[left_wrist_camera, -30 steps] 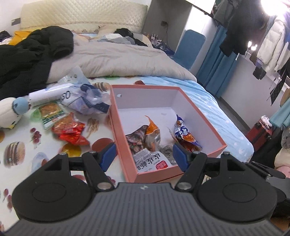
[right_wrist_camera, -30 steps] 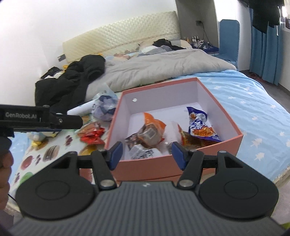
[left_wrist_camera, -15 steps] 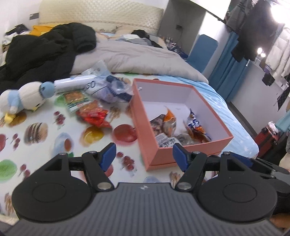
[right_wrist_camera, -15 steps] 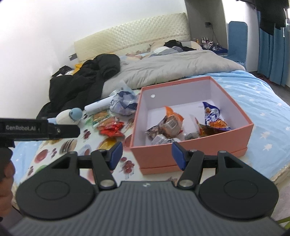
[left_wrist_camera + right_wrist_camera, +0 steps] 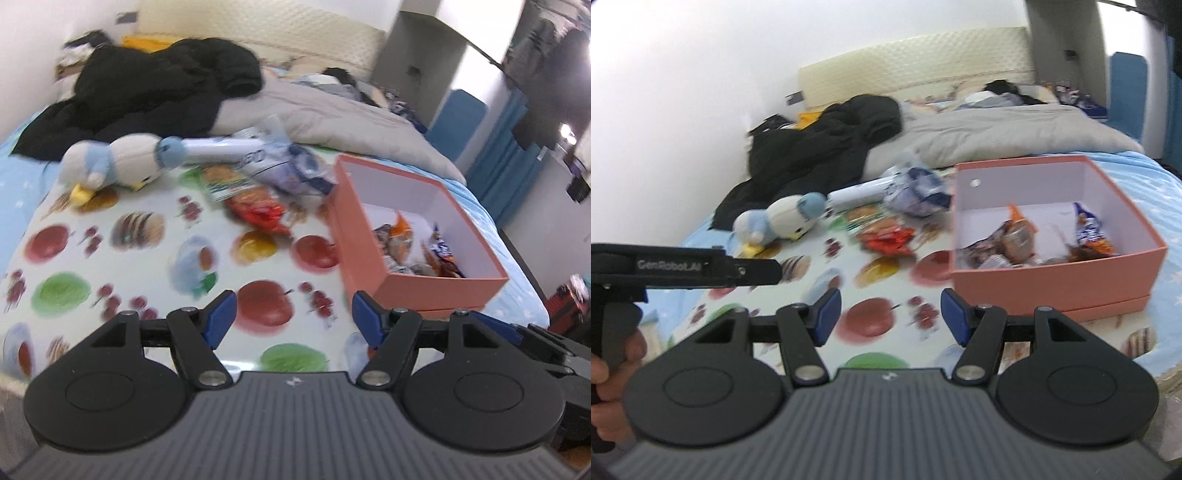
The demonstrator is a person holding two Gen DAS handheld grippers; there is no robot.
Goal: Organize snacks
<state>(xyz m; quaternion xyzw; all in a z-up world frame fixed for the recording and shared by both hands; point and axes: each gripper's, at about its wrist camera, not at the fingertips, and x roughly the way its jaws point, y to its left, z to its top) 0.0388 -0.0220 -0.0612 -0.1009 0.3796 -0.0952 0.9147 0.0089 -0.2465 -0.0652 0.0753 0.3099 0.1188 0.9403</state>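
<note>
A pink open box [image 5: 436, 291] [image 5: 1052, 284] sits on the fruit-print cloth and holds several snack packets [image 5: 402, 240] [image 5: 1015, 240]. A red snack packet [image 5: 258, 214] [image 5: 886, 240], a green one [image 5: 225, 182] and a blue-white bag [image 5: 299, 170] [image 5: 916, 188] lie loose left of the box. My left gripper [image 5: 293, 317] is open and empty, held back near the cloth's front edge. My right gripper [image 5: 890, 314] is open and empty, also back from the box. The left gripper's body [image 5: 687, 267] shows in the right wrist view.
A plush penguin [image 5: 114, 166] [image 5: 779, 221] and a white tube [image 5: 221, 149] lie at the back left. A black coat [image 5: 147, 92] and grey duvet [image 5: 332, 114] cover the bed behind. A blue chair [image 5: 458, 118] stands at the right.
Both grippers have pulled back and swung left, away from the box. The box now lies to the right in both views. Both stay open.
</note>
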